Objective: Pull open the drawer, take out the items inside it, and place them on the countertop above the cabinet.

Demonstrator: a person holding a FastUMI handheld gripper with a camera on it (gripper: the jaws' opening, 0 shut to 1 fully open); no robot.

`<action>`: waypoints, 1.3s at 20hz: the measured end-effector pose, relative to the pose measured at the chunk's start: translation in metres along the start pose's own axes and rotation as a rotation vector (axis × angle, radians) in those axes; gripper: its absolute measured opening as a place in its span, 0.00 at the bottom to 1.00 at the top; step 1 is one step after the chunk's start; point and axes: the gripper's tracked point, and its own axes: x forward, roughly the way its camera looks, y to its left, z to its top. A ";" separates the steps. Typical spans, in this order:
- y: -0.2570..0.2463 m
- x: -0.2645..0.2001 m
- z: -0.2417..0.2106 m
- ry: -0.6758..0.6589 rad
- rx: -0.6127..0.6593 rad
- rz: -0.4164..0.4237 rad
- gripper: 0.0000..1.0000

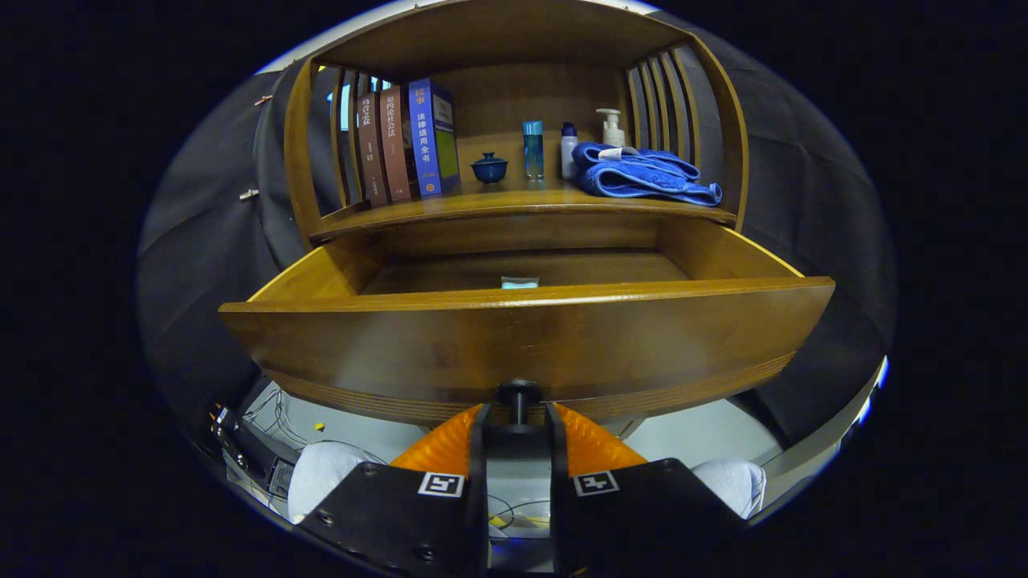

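Gripping the drawer's knob [519, 395], the hand-held gripper [518, 417] is nearly closed.

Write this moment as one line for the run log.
drawer: open | gripper: shut on knob | pale item: inside drawer | countertop: books, towel, bottles

Staged home corner inside a recording booth. Wooden cabinet [514, 201] beyond the fingers, dressed like a study or bedroom shelf: books [405, 144], small lidded cup [489, 168], toiletry bottles [590, 140], folded blue towel [646, 172]. Black cloth wall [803, 185] behind it, loose cables [269, 409] on the floor beside the fingers.
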 end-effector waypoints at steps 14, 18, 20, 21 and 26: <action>0.011 -0.057 0.066 -0.055 0.009 0.014 0.98; 0.010 -0.028 0.119 -0.039 0.068 0.027 0.98; 0.006 0.001 0.133 0.018 0.072 0.019 0.99; 0.006 0.017 0.136 0.058 0.071 0.018 0.99; 0.005 0.086 0.109 0.327 0.089 -0.002 0.99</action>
